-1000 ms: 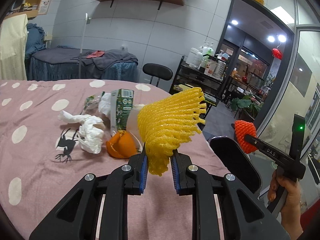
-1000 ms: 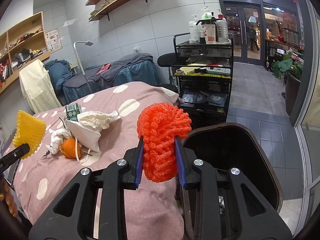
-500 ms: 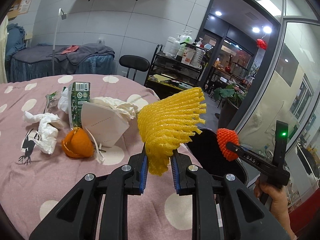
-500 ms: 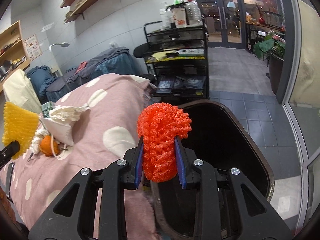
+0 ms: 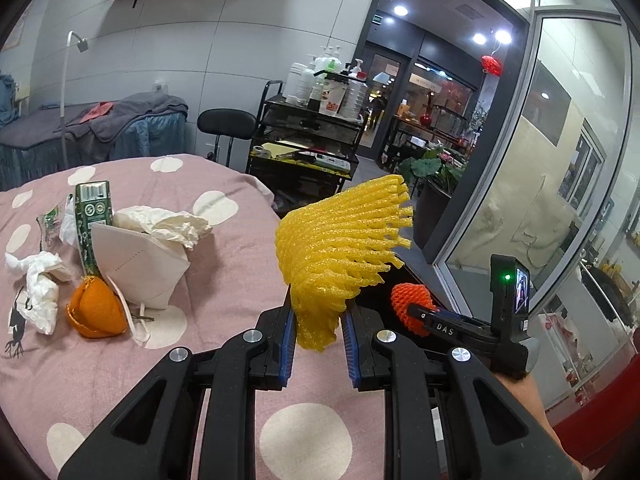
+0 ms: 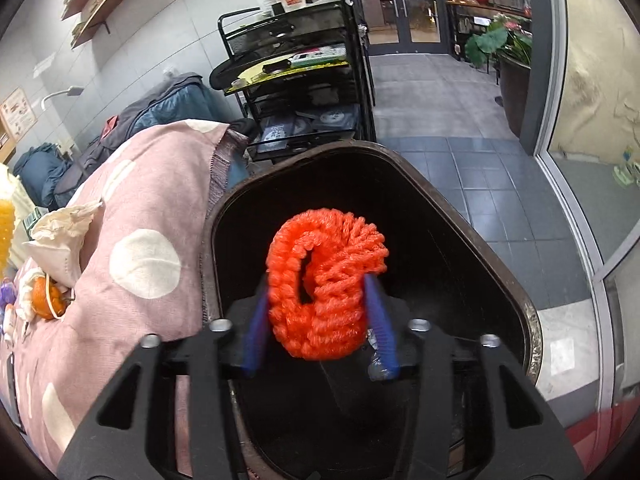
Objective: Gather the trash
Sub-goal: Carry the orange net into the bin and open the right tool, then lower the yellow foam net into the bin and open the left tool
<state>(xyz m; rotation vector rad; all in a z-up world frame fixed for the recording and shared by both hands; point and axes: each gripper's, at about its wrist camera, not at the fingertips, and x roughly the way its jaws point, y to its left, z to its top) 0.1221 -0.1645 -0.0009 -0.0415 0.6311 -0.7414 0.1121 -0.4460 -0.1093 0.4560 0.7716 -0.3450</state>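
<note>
inspector: black plastic first. the trash bin (image 6: pixel 460 248) stands against the edge of the pink spotted tablecloth (image 6: pixel 132 208), mouth open. half a second back the right gripper (image 6: pixel 320 320) sat at the bin's near rim; it is now well over the opening.

clerk: and its load?

inspector: the red foam net (image 6: pixel 326 280) has sprung out from a tight wad into an open curl. the jaws have parted noticeably wider than before; the net still sits between the blue pads, but i cannot tell whether it still touches them. i judge the release is under way, with the net set to fall inside the bin.

clerk: the left side?

inspector: the left gripper (image 5: pixel 318 344) has swung toward the bin and hangs short of it, above the cloth. its fingers are nearly closed, pinching the stem of the yellow foam net (image 5: pixel 344 248). that one should go next.

clerk: what remains?

inspector: farther from the bin, on the cloth: a white face mask (image 5: pixel 140 260), crumpled tissue (image 5: pixel 36 288), a green carton (image 5: pixel 92 220), an orange peel (image 5: pixel 94 312). all uncollected, so the task is early.
</note>
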